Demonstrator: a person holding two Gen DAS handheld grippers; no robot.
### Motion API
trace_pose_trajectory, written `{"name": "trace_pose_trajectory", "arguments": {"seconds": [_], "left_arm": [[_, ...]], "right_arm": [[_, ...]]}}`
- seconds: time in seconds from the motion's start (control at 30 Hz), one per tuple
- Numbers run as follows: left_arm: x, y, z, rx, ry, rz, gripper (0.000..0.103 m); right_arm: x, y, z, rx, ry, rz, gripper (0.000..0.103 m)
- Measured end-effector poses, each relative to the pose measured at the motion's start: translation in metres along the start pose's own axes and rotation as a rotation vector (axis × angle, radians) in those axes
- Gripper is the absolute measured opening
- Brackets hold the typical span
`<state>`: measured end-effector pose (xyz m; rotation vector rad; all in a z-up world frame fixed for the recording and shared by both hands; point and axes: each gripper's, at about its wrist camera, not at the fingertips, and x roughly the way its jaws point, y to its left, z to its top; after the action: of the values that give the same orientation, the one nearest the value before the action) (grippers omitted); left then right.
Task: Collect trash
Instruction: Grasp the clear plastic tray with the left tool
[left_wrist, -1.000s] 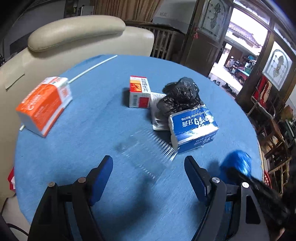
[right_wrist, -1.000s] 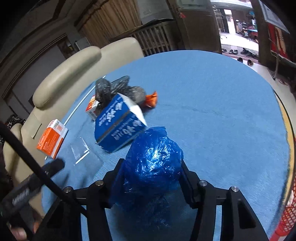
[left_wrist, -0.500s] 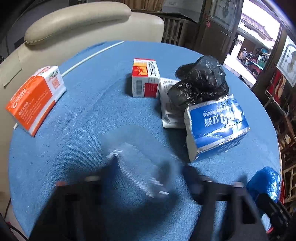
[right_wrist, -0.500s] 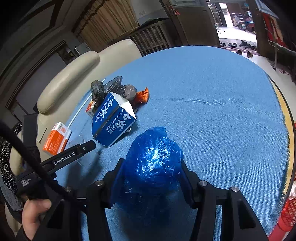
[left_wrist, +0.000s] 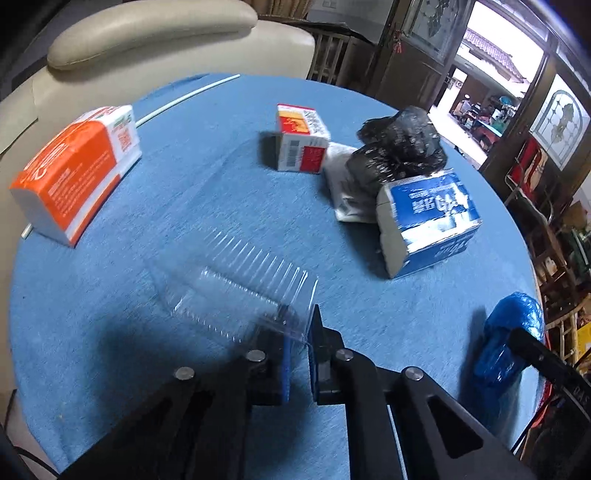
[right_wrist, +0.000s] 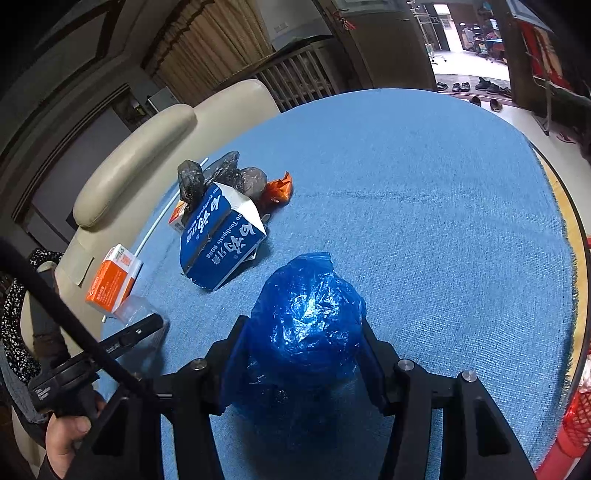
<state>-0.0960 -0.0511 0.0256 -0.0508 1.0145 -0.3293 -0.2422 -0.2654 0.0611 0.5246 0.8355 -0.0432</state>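
Note:
A clear plastic clamshell container (left_wrist: 236, 288) lies on the blue tablecloth (left_wrist: 192, 192). My left gripper (left_wrist: 299, 332) is shut on its near rim, the thin plastic pinched between the blue pads. From the right wrist view the left gripper (right_wrist: 136, 332) shows at the container (right_wrist: 135, 308), held by a hand (right_wrist: 66, 439). My right gripper (right_wrist: 303, 343) is shut on a crumpled blue plastic bag (right_wrist: 306, 325), which also appears at the right edge of the left wrist view as the blue bag (left_wrist: 511, 332).
An orange box (left_wrist: 77, 173), a red-and-white box (left_wrist: 301, 138), a white packet (left_wrist: 343, 188), black bags (left_wrist: 399, 147), a blue toothpaste box (left_wrist: 428, 218), an orange wrapper (right_wrist: 279, 188) and a white stick (left_wrist: 188, 96) lie on the cloth. A cream chair (left_wrist: 147, 44) stands behind. A red basket (right_wrist: 576, 417) sits beyond the table edge.
My left gripper went from open to shut, sinking toward the clear container and closing on its near rim. The right gripper kept still with the blue bag.

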Motion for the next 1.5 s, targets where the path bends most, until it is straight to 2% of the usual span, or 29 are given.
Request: {"name": "trace_pose_trajectory", "arguments": {"seconds": [0.03, 0.07, 0.1, 0.13, 0.33, 0.4, 0.57, 0.67, 0.73, 1.13, 1.3, 1.43, 1.5], "left_arm": [[-0.002, 0.003, -0.001, -0.005, 0.001, -0.003, 0.032], [-0.005, 0.006, -0.003, -0.011, -0.003, -0.020, 0.057], [-0.009, 0.010, -0.004, -0.020, -0.010, -0.020, 0.078], [-0.012, 0.012, -0.005, -0.028, -0.025, -0.005, 0.082], [-0.036, 0.020, -0.004, -0.006, -0.117, 0.069, 0.084], [-0.034, 0.023, 0.001, 0.014, -0.121, 0.084, 0.085], [-0.026, 0.024, 0.014, 0.188, -0.124, -0.016, 0.086], [-0.021, 0.021, 0.016, 0.293, -0.110, -0.035, 0.086], [-0.014, 0.023, 0.021, 0.327, -0.103, -0.037, 0.086], [0.034, 0.038, 0.029, 0.287, -0.020, -0.057, 0.086], [0.034, 0.042, 0.030, 0.270, -0.049, -0.094, 0.086], [0.034, 0.045, 0.031, 0.263, -0.058, -0.138, 0.082], [0.029, 0.044, 0.030, 0.264, -0.071, -0.135, 0.081]], "right_arm": [[0.000, -0.001, 0.000, 0.004, 0.000, -0.002, 0.059], [0.000, -0.001, 0.000, 0.011, 0.001, -0.001, 0.059], [0.000, -0.002, 0.000, 0.015, 0.000, -0.001, 0.059], [-0.001, -0.002, -0.001, 0.016, -0.001, -0.002, 0.060], [-0.001, -0.003, 0.000, 0.023, -0.001, -0.001, 0.060], [-0.001, -0.002, 0.000, 0.018, -0.001, 0.000, 0.060], [-0.002, -0.001, 0.000, 0.009, 0.000, 0.003, 0.060], [-0.004, -0.002, 0.000, 0.009, -0.002, 0.000, 0.060], [-0.003, -0.001, 0.000, 0.009, -0.001, -0.001, 0.060], [-0.001, 0.005, 0.001, -0.016, 0.008, -0.020, 0.060], [0.001, 0.006, 0.001, -0.020, 0.017, -0.022, 0.060], [0.001, 0.006, 0.002, -0.019, 0.019, -0.024, 0.060], [0.001, 0.005, 0.002, -0.018, 0.019, -0.024, 0.060]]}}
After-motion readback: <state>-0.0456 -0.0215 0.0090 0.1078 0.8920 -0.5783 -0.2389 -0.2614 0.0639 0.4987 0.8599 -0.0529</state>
